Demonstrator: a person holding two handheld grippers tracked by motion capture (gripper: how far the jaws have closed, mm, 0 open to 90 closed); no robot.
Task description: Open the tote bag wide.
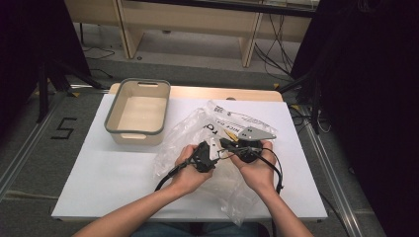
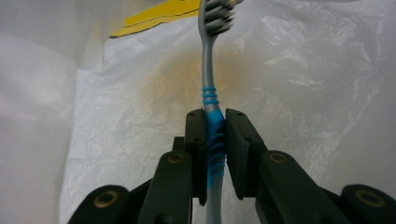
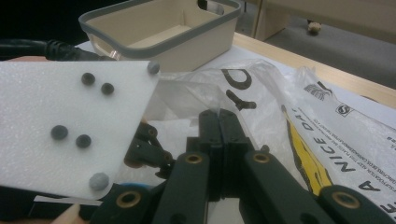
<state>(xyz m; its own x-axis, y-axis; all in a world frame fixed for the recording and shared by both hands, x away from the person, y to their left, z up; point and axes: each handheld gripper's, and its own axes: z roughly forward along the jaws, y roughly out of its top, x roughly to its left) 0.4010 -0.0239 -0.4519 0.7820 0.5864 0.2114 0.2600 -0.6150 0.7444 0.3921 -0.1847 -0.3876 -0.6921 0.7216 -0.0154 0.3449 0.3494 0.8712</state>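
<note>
The left tool (image 2: 216, 140) is clamped on a toothbrush (image 2: 211, 100), its 2 black pads pressing the handle from both sides. The toothbrush has a grey handle with a bright blue ribbed grip and blue rings above it, and a head of grey and white bristles pointing away from the tool. It sits inside a crinkled clear plastic bag (image 2: 303, 93), whose film surrounds it on every side; a yellow printed patch of the bag shows near the bristles.

The right tool (image 3: 219, 122) has its jaws pressed together, pinching the film of the bag at its edge. In the high view, both hands hold the tools close together over the middle of the white counter (image 1: 113, 173), the left tool (image 1: 213, 159) reaching into the bag (image 1: 188, 133) and the right tool (image 1: 223, 144) beside it.

Behind the bag, to the left, stands a beige bin (image 1: 138, 111) with a grey rim. The bag carries black lettering and a yellow stripe.
</note>
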